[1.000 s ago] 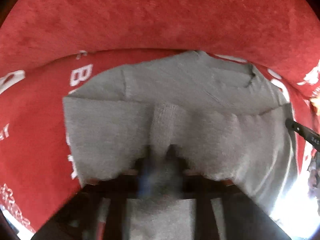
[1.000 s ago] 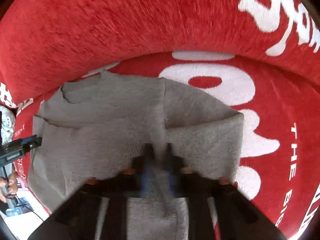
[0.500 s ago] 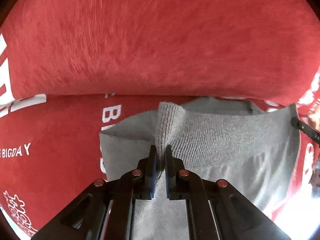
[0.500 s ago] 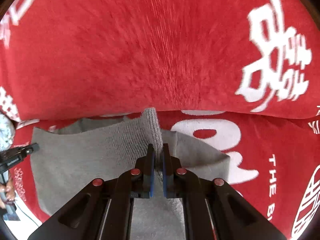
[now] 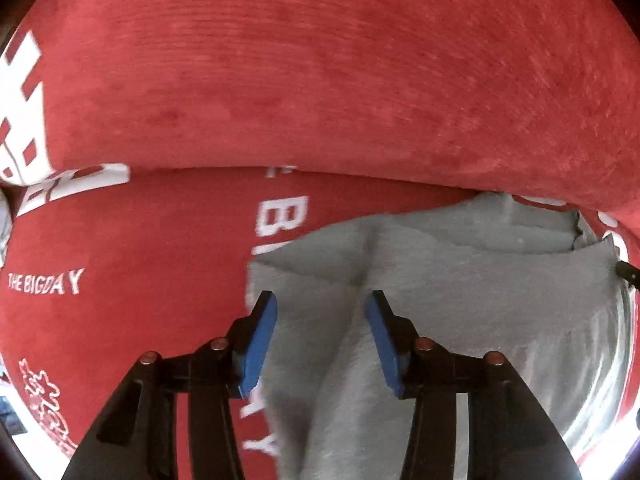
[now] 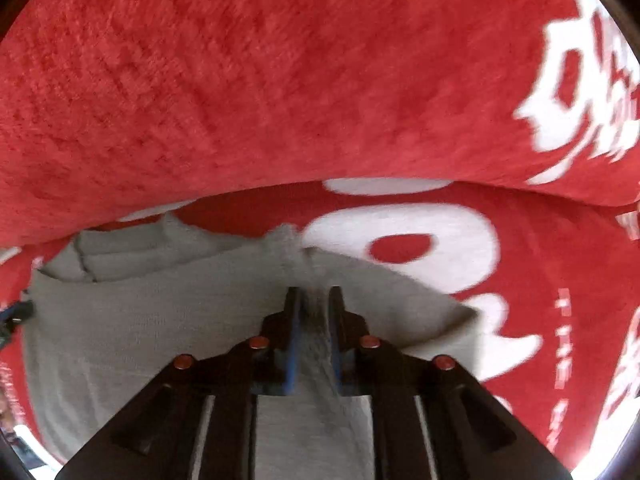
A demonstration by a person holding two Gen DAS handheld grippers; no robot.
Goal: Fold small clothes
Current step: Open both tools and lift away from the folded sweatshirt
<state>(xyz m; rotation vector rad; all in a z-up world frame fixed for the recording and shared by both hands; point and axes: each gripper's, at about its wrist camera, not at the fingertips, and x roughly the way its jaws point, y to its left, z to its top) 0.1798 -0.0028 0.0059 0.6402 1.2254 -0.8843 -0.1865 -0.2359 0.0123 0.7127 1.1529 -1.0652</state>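
Left gripper [image 5: 320, 310]: black angular linkage frame, slotted arms, copper-red rivet heads seen at joints, blue pads [image 5: 256, 344] fitted on finger inner faces. Right gripper [image 6: 314, 300]: same black frame, four red rivets counted, blue pad edges glimpsed, pale strips noted along arms.

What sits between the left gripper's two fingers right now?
Only loose grey garment fabric lying on the red blanket; the left gripper fingers stand apart, clear of it, in the left wrist view.
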